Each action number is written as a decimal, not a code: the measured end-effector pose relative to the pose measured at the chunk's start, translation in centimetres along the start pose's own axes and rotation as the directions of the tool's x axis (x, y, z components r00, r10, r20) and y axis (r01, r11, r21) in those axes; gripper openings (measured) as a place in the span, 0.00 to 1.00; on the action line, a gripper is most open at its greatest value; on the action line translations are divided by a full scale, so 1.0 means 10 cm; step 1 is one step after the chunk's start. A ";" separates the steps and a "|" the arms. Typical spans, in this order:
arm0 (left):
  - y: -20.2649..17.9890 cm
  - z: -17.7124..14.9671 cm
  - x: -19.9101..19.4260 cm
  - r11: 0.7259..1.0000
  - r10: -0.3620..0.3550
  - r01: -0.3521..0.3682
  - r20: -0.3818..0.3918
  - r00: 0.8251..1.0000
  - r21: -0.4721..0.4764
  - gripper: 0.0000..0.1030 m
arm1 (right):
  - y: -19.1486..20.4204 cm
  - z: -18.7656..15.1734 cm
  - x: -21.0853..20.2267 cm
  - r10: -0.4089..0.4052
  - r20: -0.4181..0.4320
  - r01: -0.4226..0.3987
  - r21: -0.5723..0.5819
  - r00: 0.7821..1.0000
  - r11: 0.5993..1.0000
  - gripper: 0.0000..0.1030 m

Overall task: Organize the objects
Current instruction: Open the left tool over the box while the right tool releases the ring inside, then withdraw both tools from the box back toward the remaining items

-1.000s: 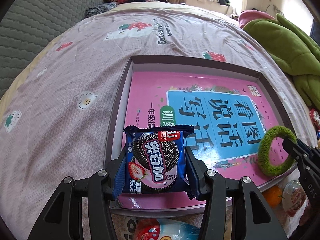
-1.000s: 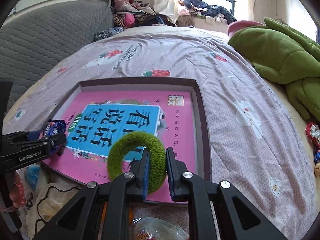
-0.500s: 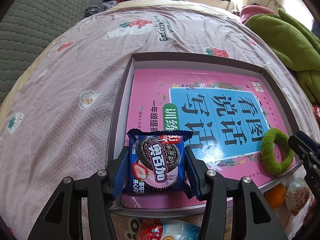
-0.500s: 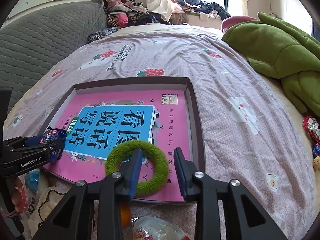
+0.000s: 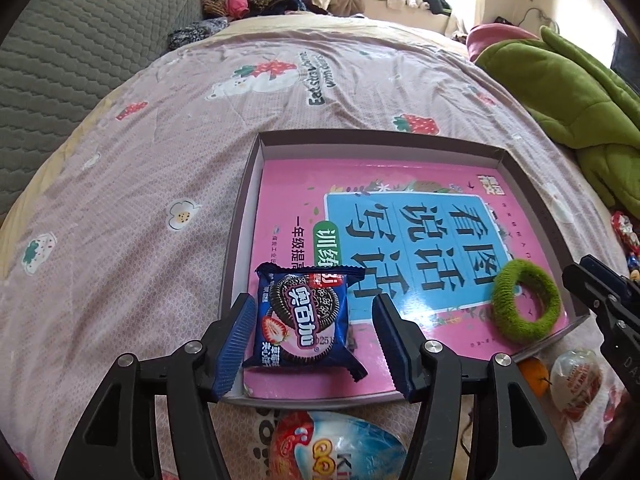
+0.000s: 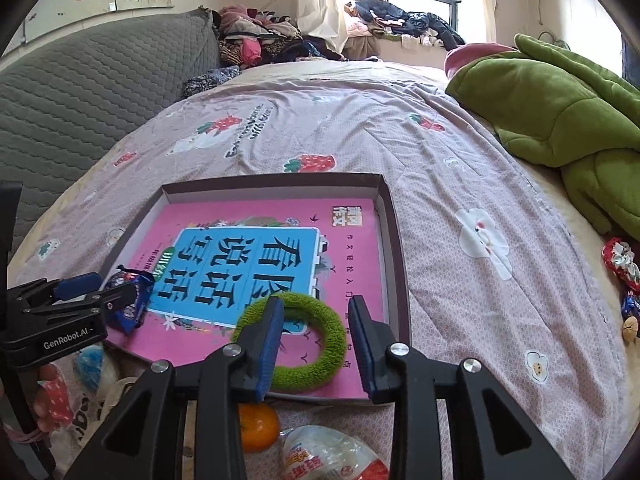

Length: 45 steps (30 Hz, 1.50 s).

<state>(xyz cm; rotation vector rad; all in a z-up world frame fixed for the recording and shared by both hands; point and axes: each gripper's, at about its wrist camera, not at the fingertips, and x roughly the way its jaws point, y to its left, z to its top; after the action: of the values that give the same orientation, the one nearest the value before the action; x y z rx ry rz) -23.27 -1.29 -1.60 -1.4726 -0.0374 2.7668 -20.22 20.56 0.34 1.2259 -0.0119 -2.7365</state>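
Nearest us on the bedspread (image 5: 132, 264), loose items wait outside the tray: an orange (image 6: 258, 426) and 2 wrapped snacks (image 5: 336, 446) (the labels are too cropped to read). We judge these are what is left to sort.

Just beyond, our left gripper (image 5: 316, 340) has just been opening; its jaws stand apart on either side of the blue cookie packet (image 5: 306, 320), which lies released on the pink book (image 6: 264, 256). Our right gripper (image 6: 316, 344) has also just been opening, its jaws straddling one side of the green fuzzy ring (image 6: 294, 340), which rests near the book's corner. So 2 items look placed.

Both grippers tilt downward over the near edge of the shallow tray (image 6: 396, 240). Farther off lies a green blanket (image 6: 560, 112).
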 end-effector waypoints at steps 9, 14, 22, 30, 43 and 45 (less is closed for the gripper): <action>0.01 -0.08 -0.26 1.000 -0.021 0.021 0.039 0.999 -0.014 0.62 | 0.10 0.04 -0.27 0.036 0.050 -0.035 -0.018 0.998 0.999 0.42; -0.01 -0.15 -0.45 1.000 -0.031 0.031 0.063 0.998 -0.002 0.62 | 0.16 0.06 -0.47 0.054 0.086 -0.051 -0.036 0.995 0.998 0.42; -0.09 -0.28 -0.73 0.999 -0.043 0.041 0.096 0.994 0.026 0.62 | 0.19 0.05 -0.73 0.060 0.127 -0.054 -0.052 0.990 0.997 0.42; -0.16 -0.39 -0.91 0.998 -0.046 0.042 0.112 0.993 0.035 0.62 | 0.18 0.00 -0.96 0.087 0.156 -0.079 -0.056 0.984 0.995 0.42; -0.27 -0.51 -1.18 0.998 -0.045 0.037 0.137 0.990 0.055 0.62 | 0.21 -0.08 -1.22 0.106 0.192 -0.093 -0.076 0.976 0.993 0.50; -0.29 -0.52 -1.21 0.998 -0.049 0.042 0.139 0.989 0.056 0.62 | 0.18 -0.11 -1.23 0.108 0.185 -0.096 -0.070 0.977 0.993 0.50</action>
<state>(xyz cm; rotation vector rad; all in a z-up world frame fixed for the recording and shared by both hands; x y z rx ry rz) -12.19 1.46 5.59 -1.2467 0.0018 2.8063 -11.07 20.50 8.84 0.9204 -0.0116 -2.7307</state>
